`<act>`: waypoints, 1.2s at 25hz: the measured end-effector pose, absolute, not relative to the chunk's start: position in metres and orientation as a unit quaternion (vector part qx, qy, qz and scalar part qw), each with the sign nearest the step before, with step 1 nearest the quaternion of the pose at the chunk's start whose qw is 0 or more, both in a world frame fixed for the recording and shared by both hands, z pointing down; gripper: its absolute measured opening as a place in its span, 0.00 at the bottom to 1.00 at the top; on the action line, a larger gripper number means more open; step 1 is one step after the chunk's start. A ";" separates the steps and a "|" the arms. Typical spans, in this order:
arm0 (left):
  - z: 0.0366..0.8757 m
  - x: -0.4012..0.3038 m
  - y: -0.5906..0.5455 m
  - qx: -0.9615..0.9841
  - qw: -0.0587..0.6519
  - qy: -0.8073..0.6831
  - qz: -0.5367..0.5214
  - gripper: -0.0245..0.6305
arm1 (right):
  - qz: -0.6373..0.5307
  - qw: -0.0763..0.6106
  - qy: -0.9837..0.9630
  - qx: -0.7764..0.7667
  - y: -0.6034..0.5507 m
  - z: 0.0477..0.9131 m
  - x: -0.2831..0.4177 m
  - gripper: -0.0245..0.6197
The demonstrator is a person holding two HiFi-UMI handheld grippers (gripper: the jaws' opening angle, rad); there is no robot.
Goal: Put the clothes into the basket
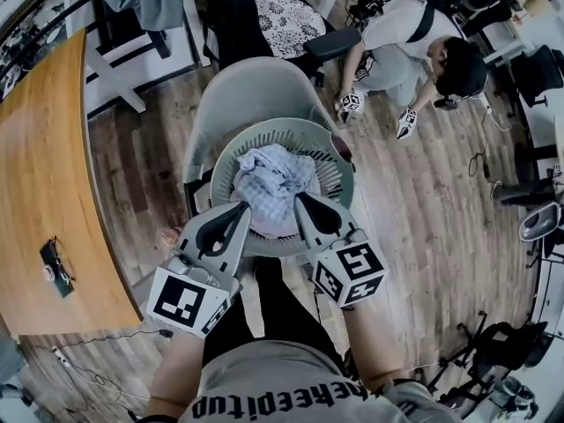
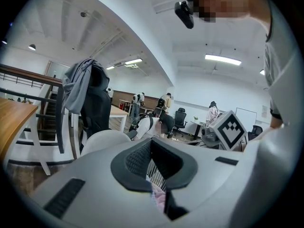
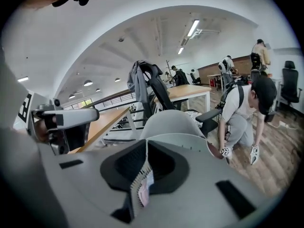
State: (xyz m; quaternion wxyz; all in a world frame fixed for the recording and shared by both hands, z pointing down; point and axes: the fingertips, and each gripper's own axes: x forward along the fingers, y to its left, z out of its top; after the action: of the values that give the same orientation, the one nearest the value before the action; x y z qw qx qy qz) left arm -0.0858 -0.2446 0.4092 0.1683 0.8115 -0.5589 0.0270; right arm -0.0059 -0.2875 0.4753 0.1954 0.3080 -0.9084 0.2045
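A round grey slatted basket (image 1: 339, 152) stands on a light grey chair in the head view. Inside it lies a crumpled pale blue checked cloth (image 1: 273, 179) with pinkish fabric under it. My left gripper (image 1: 244, 208) and right gripper (image 1: 300, 201) meet the cloth's near edge, just over the basket's front rim. In the left gripper view the left gripper (image 2: 151, 144) has its jaws together, with pink fabric (image 2: 159, 198) pinched in the seam. The right gripper (image 3: 145, 144) in its own view is likewise closed, with a strip of pink cloth (image 3: 142, 194) caught between its jaws.
The grey chair (image 1: 256, 86) holds the basket on a wood floor. A long wooden table (image 1: 44, 192) runs along the left. Behind the basket stands a black chair with a patterned cushion (image 1: 286, 20). Another person (image 1: 405, 42) crouches at the far right with grippers.
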 end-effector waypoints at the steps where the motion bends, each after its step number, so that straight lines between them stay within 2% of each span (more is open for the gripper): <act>1: 0.408 -0.085 -0.244 0.815 0.167 -0.555 0.027 0.06 | 0.202 0.193 -0.909 0.309 -0.285 0.473 -0.005 0.06; 30: 0.351 -0.035 -0.206 0.903 0.103 -0.417 0.015 0.06 | 0.135 0.086 -0.906 0.393 -0.205 0.362 0.015 0.05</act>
State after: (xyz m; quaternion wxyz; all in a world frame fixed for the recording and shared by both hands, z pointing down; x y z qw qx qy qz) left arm -0.0352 -0.2059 0.3506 0.1030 0.9029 -0.4170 0.0151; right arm 0.0153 -0.2051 0.3617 0.0856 0.3925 -0.9057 0.1353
